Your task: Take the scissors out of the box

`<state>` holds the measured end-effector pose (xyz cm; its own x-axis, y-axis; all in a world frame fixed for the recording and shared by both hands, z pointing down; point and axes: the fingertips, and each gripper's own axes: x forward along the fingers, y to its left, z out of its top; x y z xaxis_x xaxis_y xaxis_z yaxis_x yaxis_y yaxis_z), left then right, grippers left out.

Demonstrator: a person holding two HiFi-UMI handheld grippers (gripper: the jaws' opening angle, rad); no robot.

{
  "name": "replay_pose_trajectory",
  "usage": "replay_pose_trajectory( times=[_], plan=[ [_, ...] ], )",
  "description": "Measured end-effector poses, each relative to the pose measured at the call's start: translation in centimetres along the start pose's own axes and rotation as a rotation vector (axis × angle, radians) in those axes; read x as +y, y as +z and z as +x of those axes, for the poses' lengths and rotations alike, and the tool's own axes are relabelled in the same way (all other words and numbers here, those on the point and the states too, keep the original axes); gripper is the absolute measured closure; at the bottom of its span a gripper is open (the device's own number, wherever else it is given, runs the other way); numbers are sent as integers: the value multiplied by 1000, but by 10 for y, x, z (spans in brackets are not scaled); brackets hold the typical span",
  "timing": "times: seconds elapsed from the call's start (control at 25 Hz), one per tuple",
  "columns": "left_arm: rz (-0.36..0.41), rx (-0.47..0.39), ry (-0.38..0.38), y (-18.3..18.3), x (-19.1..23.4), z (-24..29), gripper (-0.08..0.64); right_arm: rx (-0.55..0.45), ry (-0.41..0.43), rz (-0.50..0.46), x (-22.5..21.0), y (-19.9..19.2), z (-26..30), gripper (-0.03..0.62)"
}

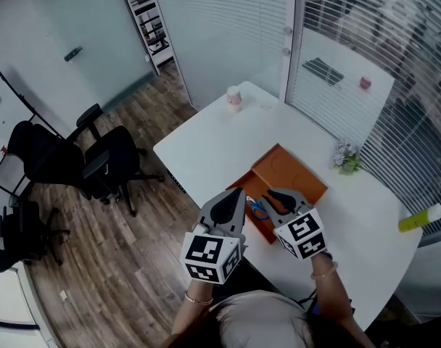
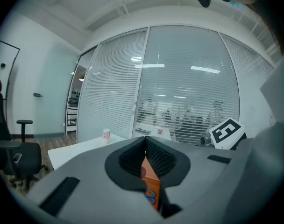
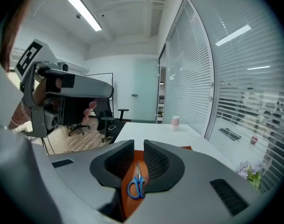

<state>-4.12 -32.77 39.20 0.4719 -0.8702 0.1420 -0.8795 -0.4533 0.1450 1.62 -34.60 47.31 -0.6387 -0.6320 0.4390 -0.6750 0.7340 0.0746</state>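
Observation:
An open orange box [image 1: 293, 176] lies on the white table [image 1: 206, 147] just in front of me. Blue-handled scissors [image 1: 259, 209] lie flat in its near half. My left gripper [image 1: 238, 193] hovers at the box's near-left edge with its jaws shut and nothing between them. In the left gripper view its closed tips [image 2: 145, 146] frame a sliver of the box [image 2: 150, 181] and a blue handle of the scissors [image 2: 151, 198]. My right gripper [image 1: 273, 194] hangs over the scissors. In the right gripper view it [image 3: 138, 149] stands open, and the scissors [image 3: 137, 186] show through the gap below, untouched.
A pink cup [image 1: 234, 98] stands at the table's far corner. A small flower pot [image 1: 345, 156] sits by the glass wall, and a yellow-green object [image 1: 420, 218] at the right edge. Black office chairs [image 1: 108, 162] stand on the wooden floor to the left.

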Motion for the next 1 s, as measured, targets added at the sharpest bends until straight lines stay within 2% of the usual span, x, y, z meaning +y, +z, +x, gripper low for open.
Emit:
replay_pose_trajectory(
  times=[0.32, 1.0],
  plan=[
    [-12, 12, -4, -2, 19, 10, 541, 96, 21, -54, 0, -21, 29, 485],
    [-46, 41, 3, -13, 51, 24, 541, 345, 91, -109, 10, -75, 71, 451]
  ],
)
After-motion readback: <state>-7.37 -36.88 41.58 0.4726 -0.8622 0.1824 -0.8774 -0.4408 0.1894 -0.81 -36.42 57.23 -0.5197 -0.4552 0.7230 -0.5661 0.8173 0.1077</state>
